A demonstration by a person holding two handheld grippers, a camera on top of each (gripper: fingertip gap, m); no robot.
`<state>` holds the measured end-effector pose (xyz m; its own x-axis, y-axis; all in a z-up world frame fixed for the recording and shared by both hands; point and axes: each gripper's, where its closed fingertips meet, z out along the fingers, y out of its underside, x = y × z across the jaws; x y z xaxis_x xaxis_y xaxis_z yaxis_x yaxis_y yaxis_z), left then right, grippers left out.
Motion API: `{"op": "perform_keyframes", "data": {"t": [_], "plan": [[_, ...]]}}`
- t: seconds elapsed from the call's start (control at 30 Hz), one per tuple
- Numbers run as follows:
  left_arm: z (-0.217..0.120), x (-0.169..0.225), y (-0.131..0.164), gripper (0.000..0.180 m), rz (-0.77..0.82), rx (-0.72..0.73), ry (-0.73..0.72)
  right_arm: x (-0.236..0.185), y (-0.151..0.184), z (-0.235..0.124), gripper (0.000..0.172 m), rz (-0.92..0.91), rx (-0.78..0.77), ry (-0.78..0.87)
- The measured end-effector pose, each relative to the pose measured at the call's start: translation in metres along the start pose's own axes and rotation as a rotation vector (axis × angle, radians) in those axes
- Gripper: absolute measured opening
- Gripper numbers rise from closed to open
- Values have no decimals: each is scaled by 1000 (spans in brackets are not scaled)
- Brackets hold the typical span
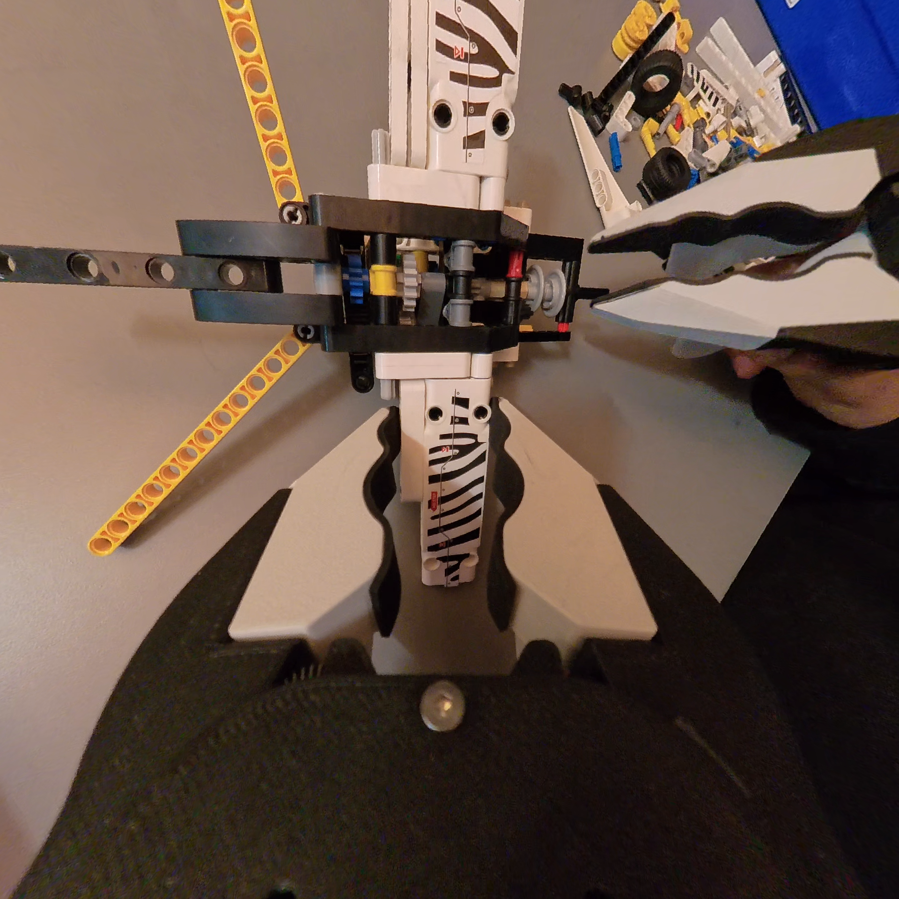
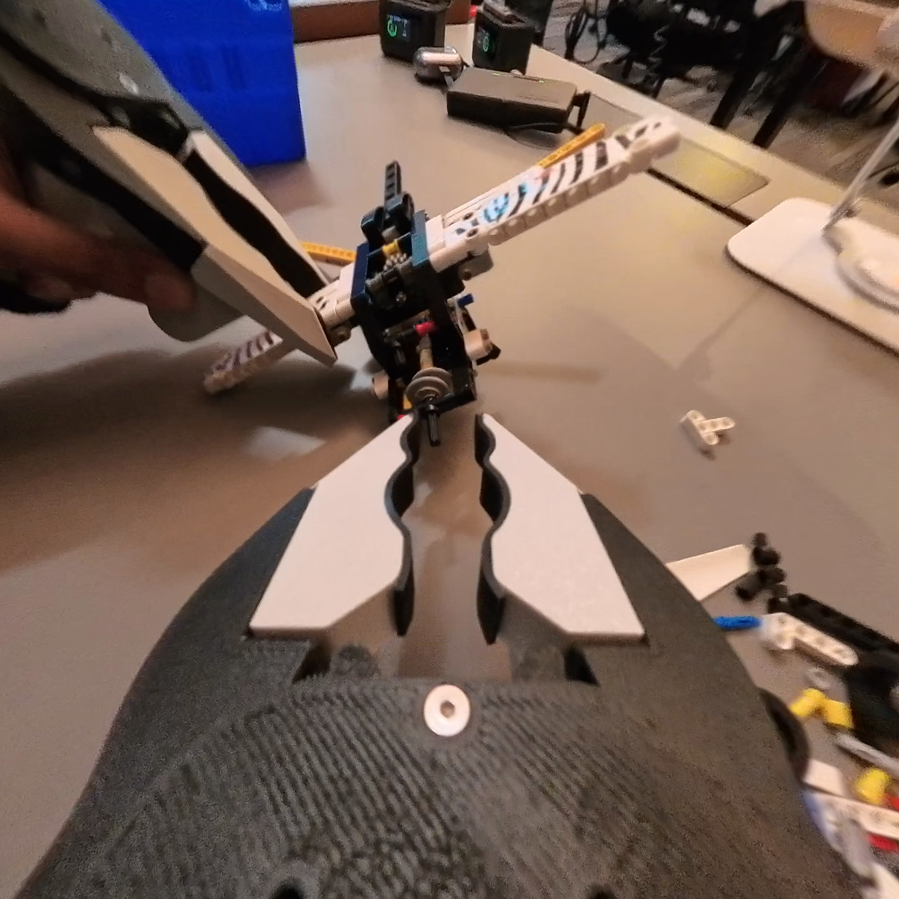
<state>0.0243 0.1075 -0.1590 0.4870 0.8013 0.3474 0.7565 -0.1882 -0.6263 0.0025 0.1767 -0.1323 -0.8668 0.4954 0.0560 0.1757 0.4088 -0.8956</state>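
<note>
My left gripper (image 1: 445, 418) is shut on a white zebra-striped panel (image 1: 455, 486) of a brick-built model; both pads press its sides. The panel joins a black frame hub (image 1: 418, 272) with gears and axles inside; a second striped panel (image 1: 467, 73) sticks out beyond it. In the right wrist view the left gripper (image 2: 323, 323) holds the model (image 2: 413, 311) above the grey table (image 2: 608, 340). My right gripper (image 2: 447, 421) is open. A black axle tip (image 2: 432, 428) below a grey pulley wheel (image 2: 428, 382) stands between its fingertips without touching them. The right gripper also shows in the left wrist view (image 1: 592, 275), just right of the hub.
Two long yellow beams (image 1: 262, 107) (image 1: 194, 447) and a black beam (image 1: 121, 267) stick out of the hub. A pile of loose parts (image 1: 681, 107) lies by a blue bin (image 1: 836, 58). A small white part (image 2: 708, 428), more parts (image 2: 802, 647), black devices (image 2: 511, 97) and a white lamp base (image 2: 817, 272) are on the table.
</note>
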Motion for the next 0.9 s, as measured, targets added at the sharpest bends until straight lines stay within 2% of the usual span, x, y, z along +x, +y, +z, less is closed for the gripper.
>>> {"op": "perform_keyframes", "data": {"t": [0.17, 0.5, 0.9], "plan": [[0, 0, 0, 37, 0, -1, 0, -2, 2, 1, 25, 215, 15, -122], [0, 0, 0, 37, -2, -1, 3, -7, 3, 3, 23, 229, 3, -148], [0, 1, 0, 37, -6, 0, 10, -1, -1, 2, 23, 418, 40, -216]]}}
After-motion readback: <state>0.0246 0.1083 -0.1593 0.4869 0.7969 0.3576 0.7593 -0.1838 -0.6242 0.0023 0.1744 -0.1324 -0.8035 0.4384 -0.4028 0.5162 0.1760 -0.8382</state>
